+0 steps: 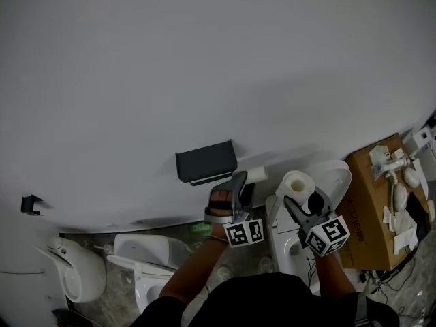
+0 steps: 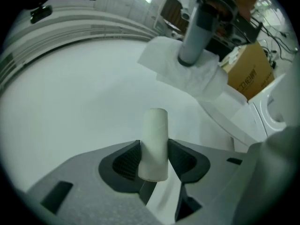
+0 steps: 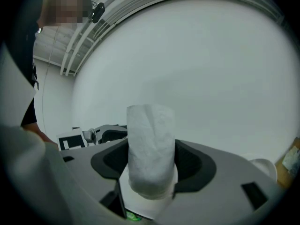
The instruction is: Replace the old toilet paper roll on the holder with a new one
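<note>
While the holder [image 1: 206, 161] hangs on the wall [image 1: 204, 60], the left gripper [image 1: 240, 182], just below its right end, has its jaws clenched on the bare core [image 1: 257, 174], which pokes out just right of the holder. Farther right, the right gripper [image 1: 304, 201] has its jaws clenched on the new roll [image 1: 298, 184], held near the core and apart from it. A box [image 1: 368, 210] stands at far right.

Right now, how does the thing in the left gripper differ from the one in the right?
The tube in the left gripper is thin, smooth and bare; the new roll in the right gripper is fat and wrapped in soft, crinkled paper. Both are pale cylinders clamped between jaws.
</note>
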{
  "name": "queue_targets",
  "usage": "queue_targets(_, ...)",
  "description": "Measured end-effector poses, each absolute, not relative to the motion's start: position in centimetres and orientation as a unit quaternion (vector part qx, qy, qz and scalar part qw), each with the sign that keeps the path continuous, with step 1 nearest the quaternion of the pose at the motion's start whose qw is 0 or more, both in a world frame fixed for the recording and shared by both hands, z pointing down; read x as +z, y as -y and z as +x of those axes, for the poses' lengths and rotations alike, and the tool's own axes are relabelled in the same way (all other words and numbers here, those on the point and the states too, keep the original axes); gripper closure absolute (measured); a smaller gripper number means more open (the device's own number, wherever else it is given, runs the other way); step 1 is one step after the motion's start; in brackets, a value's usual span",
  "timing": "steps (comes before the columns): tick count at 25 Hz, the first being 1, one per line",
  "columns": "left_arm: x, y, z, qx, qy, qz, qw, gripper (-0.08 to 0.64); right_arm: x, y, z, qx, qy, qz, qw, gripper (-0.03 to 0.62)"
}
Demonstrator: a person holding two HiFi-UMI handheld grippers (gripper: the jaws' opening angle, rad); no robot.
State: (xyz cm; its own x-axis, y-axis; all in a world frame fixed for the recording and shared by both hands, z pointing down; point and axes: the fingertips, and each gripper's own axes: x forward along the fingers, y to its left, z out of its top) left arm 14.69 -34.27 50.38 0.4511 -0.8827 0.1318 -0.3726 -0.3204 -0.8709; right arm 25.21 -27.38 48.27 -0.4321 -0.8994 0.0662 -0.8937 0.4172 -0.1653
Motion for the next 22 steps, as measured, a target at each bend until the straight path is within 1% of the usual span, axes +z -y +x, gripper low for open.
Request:
queue_targets(4, 47.2, 32.8, 13.9, -0.220, -0.443, -0.808, 0.319, 0.380, 48.2, 27.2, 24.5, -0.086, -0.844, -0.529, 0.017, 0.314)
queue_targets(9, 43.7, 31.5, 11.8, -0.056, -0.441, -0.884, 0.144, 0.380, 48.2, 26.7, 23.4, -0.088, -0.847, -0.524, 0.017, 0.314)
queue_targets(11, 43.8, 31.3, 10.6, -0.009, -0.429, -0.900, 0.073, 0.380, 48.2, 26.6, 22.9, -0.086, -0.849, -0.520, 0.016, 0.314)
queue_targets(12, 43.9, 31.1, 10.0, 0.010, -0.428, -0.903, 0.048, 0.380, 48.1, 26.5, 22.5, -0.085, -0.851, -0.518, 0.014, 0.314)
queue_targets(15, 43.5, 30.3, 7.9, 0.057, -0.437, -0.898, 0.010, 0.380, 47.8, 26.0, 21.4, -0.075, -0.856, -0.511, 0.008, 0.314)
queue_targets(22, 44.3, 28.9, 4.9, 0.071, -0.457, -0.887, -0.008, 0.380, 47.7, 25.7, 19.6, -0.071, -0.866, -0.495, 0.003, 0.314)
